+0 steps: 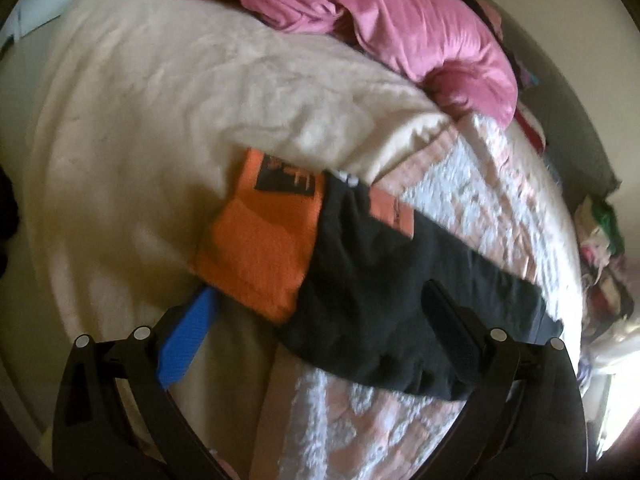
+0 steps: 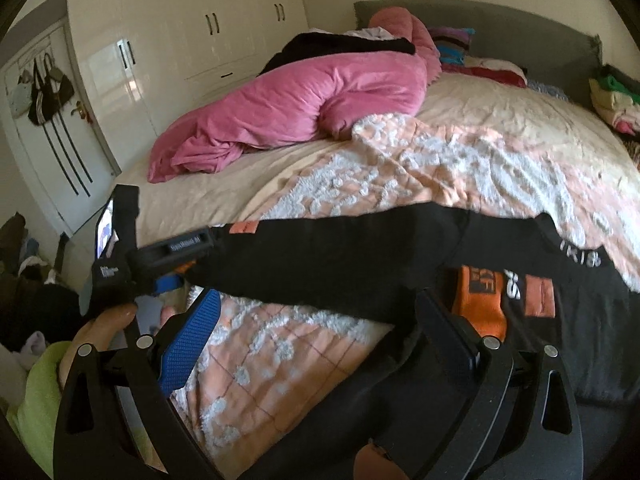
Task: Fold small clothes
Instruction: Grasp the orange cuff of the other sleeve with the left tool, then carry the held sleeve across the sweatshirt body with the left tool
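While both grippers gape, black sock (image 2: 340, 256) stretches sideways across bed (image 2: 500, 112)

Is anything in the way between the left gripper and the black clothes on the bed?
Nothing visible. The left gripper, jaws open, is right over the black knit garment lying on the peach-and-white quilt.

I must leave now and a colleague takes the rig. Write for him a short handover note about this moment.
Left gripper: open, at the edge of the black garment, gripping nothing.
Right gripper: open, over the same black garment; its right finger touches the cloth, no clear grip.
Things: the black garment lies stretched across the patterned blanket; the orange sock lies beside it, partly under.
Done: no finished fold visible.
Left: fold the black garment, then the sock.
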A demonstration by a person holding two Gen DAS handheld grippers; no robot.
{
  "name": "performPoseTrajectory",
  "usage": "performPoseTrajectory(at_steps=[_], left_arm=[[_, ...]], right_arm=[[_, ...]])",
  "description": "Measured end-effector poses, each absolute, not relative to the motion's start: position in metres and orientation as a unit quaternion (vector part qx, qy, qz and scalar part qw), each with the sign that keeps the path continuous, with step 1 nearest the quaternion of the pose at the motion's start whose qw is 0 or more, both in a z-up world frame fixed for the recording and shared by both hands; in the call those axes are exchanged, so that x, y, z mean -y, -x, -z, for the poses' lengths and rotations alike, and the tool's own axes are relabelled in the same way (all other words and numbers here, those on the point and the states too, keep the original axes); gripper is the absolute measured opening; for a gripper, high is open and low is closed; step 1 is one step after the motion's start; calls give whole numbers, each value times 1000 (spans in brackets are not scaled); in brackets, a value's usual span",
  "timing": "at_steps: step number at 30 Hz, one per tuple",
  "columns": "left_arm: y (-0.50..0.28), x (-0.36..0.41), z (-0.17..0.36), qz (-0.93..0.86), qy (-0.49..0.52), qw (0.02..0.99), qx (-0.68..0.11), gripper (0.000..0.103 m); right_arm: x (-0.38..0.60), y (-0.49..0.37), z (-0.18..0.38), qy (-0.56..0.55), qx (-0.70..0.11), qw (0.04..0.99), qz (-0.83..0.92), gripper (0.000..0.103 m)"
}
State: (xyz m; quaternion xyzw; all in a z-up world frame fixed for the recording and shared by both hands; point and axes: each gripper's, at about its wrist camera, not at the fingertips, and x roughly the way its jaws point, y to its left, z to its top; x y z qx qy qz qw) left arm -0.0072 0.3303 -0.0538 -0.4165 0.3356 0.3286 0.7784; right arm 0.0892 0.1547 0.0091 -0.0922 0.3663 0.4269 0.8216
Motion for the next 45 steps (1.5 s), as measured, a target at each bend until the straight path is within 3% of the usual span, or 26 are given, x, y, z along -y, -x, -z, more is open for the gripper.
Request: performPoseTrajectory(at_steps=[2,5,7,8,16,45], left_arm=[[8,-335,53,-330,420,782,-319,88],[7,-338,50,-347,409,784,-313,50],[6,-339,48,-331,409,793,-308,14],[6,-339,48,-325,409,796,-307,10],[8,-319,11,-261,385,853,-238,6],[-44,-196,-101,-95,283,931,-209,3]], right_arm=[[-149,-93,-5,83,-373,822,-421,97],[-139,-98,0,68,-383,824,-412,97],[-133,-99,2,62,-385,826,-407,97],[-130,-99,2,60,-384,827,-405,97],[-98,-99,2,29,-389,835,-388,97],[49,-113,-22,-81,-364,887,-272,97]])
